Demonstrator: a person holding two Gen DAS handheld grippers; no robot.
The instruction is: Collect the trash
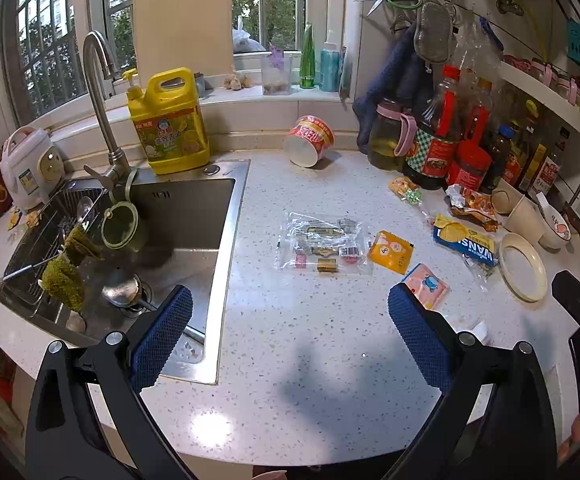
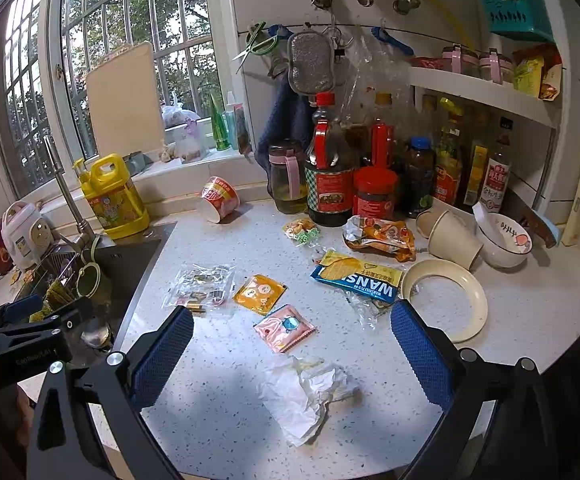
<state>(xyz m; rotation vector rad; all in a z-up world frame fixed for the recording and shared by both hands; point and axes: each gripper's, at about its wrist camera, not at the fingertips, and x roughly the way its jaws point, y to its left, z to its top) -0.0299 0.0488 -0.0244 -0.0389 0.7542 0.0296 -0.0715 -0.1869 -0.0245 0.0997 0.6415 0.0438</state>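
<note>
Trash lies scattered on the speckled white counter [image 1: 309, 360]. A clear plastic wrapper [image 1: 321, 246] [image 2: 200, 286], a yellow sachet [image 1: 389, 251] [image 2: 260, 288], a pink sachet [image 1: 427, 286] [image 2: 286, 327], a blue WANS wrapper [image 1: 463, 246] [image 2: 355, 278], an orange foil wrapper [image 2: 381, 236] and a crumpled white tissue [image 2: 307, 394] lie there. A red noodle cup [image 1: 309, 140] [image 2: 220, 199] lies tipped at the back. My left gripper [image 1: 290, 312] is open and empty above the counter. My right gripper [image 2: 291, 332] is open and empty, above the pink sachet and tissue.
A steel sink [image 1: 178, 240] with a tap and a yellow detergent jug [image 1: 174, 120] is on the left. Sauce bottles [image 2: 329, 176], paper cups [image 2: 451, 240], a bowl [image 2: 503, 240] and a cream ring lid [image 2: 471, 308] crowd the right. The counter's front edge is near.
</note>
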